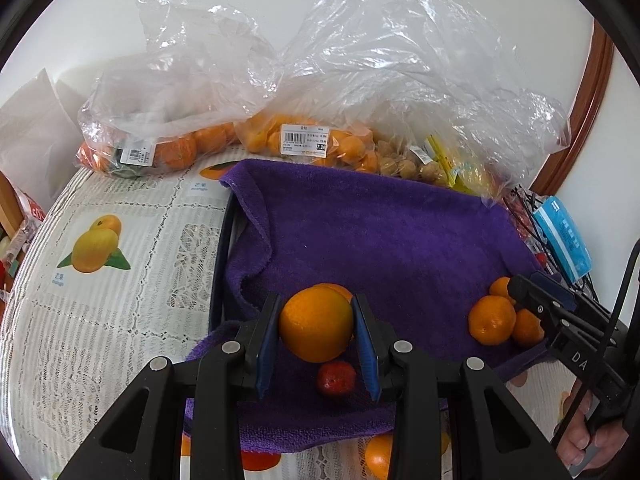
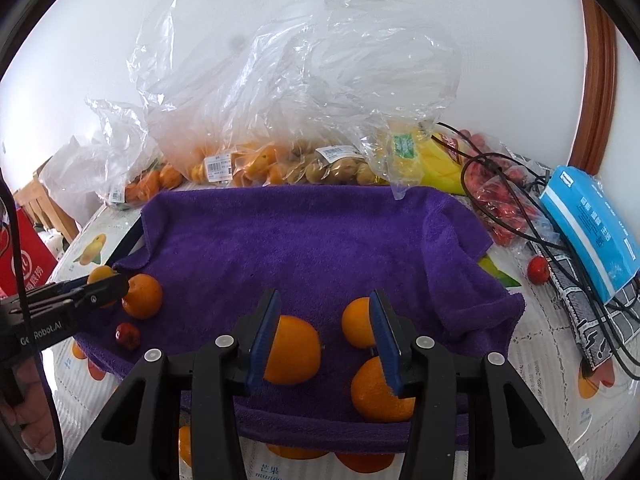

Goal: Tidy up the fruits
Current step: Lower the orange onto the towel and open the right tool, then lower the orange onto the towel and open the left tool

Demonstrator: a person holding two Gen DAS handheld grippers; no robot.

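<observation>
A: Where did we stand with the fruit?

B: Our left gripper (image 1: 316,328) was clamped on a large round orange (image 1: 316,325), held just above the purple terry towel (image 1: 384,232) at its near edge. A second orange peeked out behind it, and a small red fruit (image 1: 336,378) lay on the towel just below.

A: And the right gripper (image 2: 324,336)?

B: It hung with its pads apart over three smaller round oranges (image 2: 294,350) at the towel's near edge. One orange sat against the left pad, the other two at the right pad, but we judged nothing was squeezed; the middle of the gap showed bare towel.

A: So how much had we sorted?

B: Little, as far as we could judge. Only a handful of oranges and the one red fruit were out on the towel. The clear crinkled plastic bags (image 1: 248,80) along the back of the table (image 1: 120,280) held plenty: oranges, small yellow-orange fruit, husked golden berries, something yellow in a wrapper. A bag of red fruit (image 2: 500,208) lay under black cables by a blue tissue pack (image 2: 588,224), with a loose red fruit (image 2: 538,270) on the tablecloth.

A: What was left, then?

B: Most of it: setting the held orange with its like, and emptying the bags
</observation>
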